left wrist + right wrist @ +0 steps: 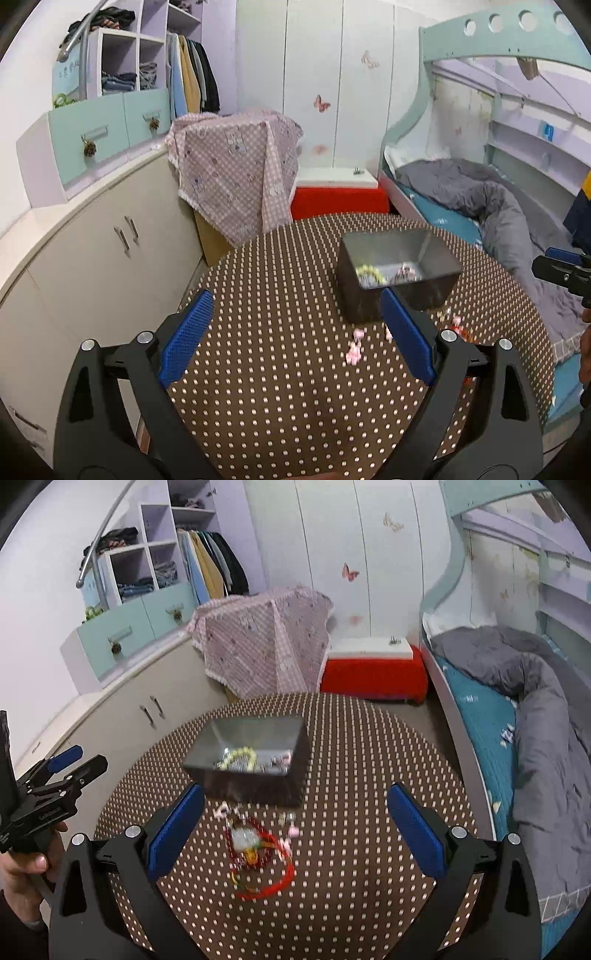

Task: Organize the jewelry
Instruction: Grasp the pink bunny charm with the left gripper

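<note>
On the dotted round table [369,775] sits a dark rectangular box [255,775], long axis across the right wrist view, with pale beads [242,757] inside. Near its front lie a red cord bracelet [273,871] and small pink pieces [354,350], blurred, possibly earrings. Left gripper [295,332] and right gripper [295,830]: jaws spread wide, empty.

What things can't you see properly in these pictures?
- Jewelry inside the dark box: blurred in both views; only a pale bead bracelet is recognisable.
- Red string bracelet: smeared in the right wrist view; in the left wrist view, mostly hidden behind the left gripper finger.
- Small pink pieces: too small and blurry to name.
</note>
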A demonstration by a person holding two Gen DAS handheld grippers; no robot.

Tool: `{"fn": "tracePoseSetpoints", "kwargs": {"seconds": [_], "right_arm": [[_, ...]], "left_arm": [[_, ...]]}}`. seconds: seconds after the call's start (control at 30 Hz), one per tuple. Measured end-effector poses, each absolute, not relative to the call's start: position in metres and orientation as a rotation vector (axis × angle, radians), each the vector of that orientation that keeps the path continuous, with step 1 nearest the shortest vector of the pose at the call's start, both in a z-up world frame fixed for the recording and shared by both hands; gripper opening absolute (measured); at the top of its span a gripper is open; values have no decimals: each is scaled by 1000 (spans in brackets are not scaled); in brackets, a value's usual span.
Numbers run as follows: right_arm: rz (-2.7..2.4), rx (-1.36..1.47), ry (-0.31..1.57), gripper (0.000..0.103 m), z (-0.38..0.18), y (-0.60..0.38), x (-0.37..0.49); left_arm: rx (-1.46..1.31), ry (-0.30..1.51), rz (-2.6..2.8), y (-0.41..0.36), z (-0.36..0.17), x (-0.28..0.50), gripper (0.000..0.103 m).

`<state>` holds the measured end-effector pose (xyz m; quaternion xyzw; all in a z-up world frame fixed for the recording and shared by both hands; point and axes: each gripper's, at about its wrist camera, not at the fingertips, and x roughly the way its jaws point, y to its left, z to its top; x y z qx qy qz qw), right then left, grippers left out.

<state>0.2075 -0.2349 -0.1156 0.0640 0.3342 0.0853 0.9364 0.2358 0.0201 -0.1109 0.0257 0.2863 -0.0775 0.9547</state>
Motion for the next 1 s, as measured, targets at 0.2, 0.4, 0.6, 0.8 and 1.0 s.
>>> {"fn": "tracePoseSetpoints", "kwargs": {"seconds": [0.2,0.4,0.6,0.8,1.0], "right_arm": [[175,121,753,96,-142,-232,207],[172,111,813,96,-165,-233,210],[172,114,838,96,-176,-235,213],[178,115,853,96,-185,-236,217],[180,90,867,96,-193,-232,225]], "left_arm": [[86,656,-179,8,-140,241,90],[135,761,-229,-13,-172,258,89],[142,848,-259,-22,-196,278,81],[145,896,-310,-29,-208,289,46],[160,906,-414,-38,-202,284,16]]}}
